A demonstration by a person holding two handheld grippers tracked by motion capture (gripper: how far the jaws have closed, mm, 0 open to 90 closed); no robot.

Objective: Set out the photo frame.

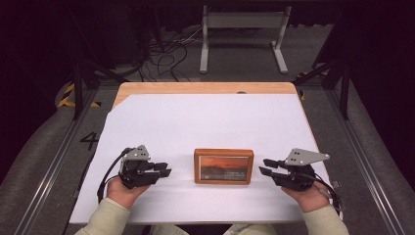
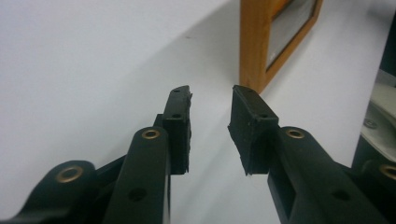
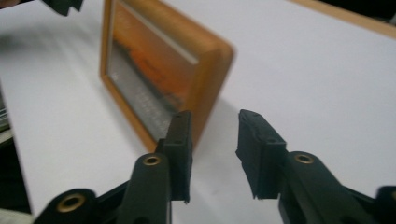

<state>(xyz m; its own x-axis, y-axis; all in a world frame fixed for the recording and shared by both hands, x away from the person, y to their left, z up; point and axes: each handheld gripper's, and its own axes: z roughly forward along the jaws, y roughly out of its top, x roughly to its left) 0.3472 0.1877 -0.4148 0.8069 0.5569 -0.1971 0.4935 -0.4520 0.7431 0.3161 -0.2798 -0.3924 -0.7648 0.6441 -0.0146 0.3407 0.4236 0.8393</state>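
White sheet covers most of a wooden table; dark studio floor, cables and a grey stand behind.

Picture frame sits near the front-middle of the sheet, wood border, orange sunset print. From the high view it reads as lying flat or only slightly propped; the gripper views suggest it may be standing on its long edge, so I can't tell which for sure.

Left gripper sits near the frame's left end, not touching. In the left gripper view its jaws stand moderately apart, nothing between them, frame's wooden side ahead and a bit right of the gap.

Right gripper is just beside the frame's right end, also clear of it. In the right gripper view the jaws are parted, empty, frame corner just beyond the left jaw.

My read: step in hand is a two-sided approach to grab the frame by its short ends.

How to do it well:
- Line each gap up on the wooden border, not the glass. Left needs a small shift toward the frame's edge; right needs the same so the border lands between the jaws, not against one.
- Both openings look wide enough for the border thickness; no need to open more.
- Close in from both sides together, so the frame doesn't slide or tip on the smooth sheet.
- Grip wood only, squeeze gently, then lift level.
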